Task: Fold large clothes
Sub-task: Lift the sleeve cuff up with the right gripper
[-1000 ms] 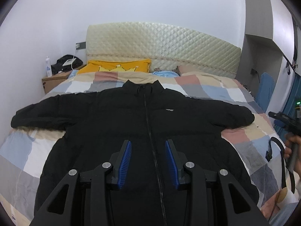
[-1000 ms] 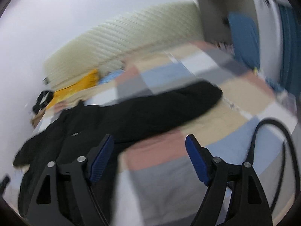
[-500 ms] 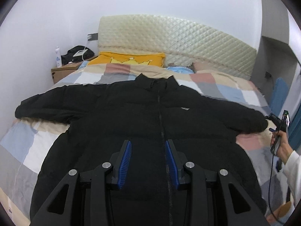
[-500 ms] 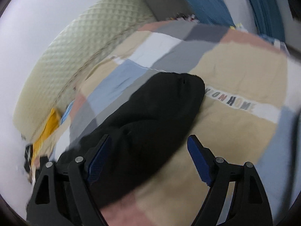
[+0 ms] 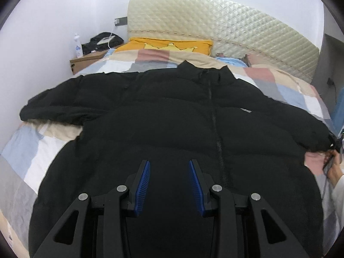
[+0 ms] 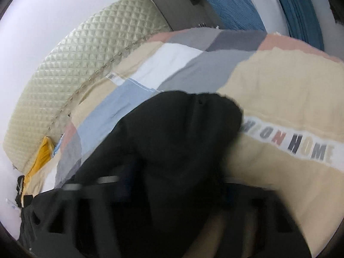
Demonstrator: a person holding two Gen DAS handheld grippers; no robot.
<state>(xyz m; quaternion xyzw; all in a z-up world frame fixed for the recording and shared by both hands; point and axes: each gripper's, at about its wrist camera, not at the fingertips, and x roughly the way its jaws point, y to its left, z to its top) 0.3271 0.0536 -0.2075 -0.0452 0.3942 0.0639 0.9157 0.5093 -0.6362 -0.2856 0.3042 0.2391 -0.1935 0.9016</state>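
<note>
The jaws of the left gripper (image 5: 169,182) are held partly open above 1 black puffer jacket (image 5: 172,129), nothing between them. The blurred jaws of the right gripper (image 6: 172,185) are closing around its sleeve cuff (image 6: 193,129). The quilted jacket is spread flat on 1 patchwork-covered bed (image 6: 279,86).

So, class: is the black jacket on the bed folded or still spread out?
Spread out. The black jacket lies flat on the bed, front up, zipped, both sleeves stretched sideways; nothing is folded over yet.
</note>
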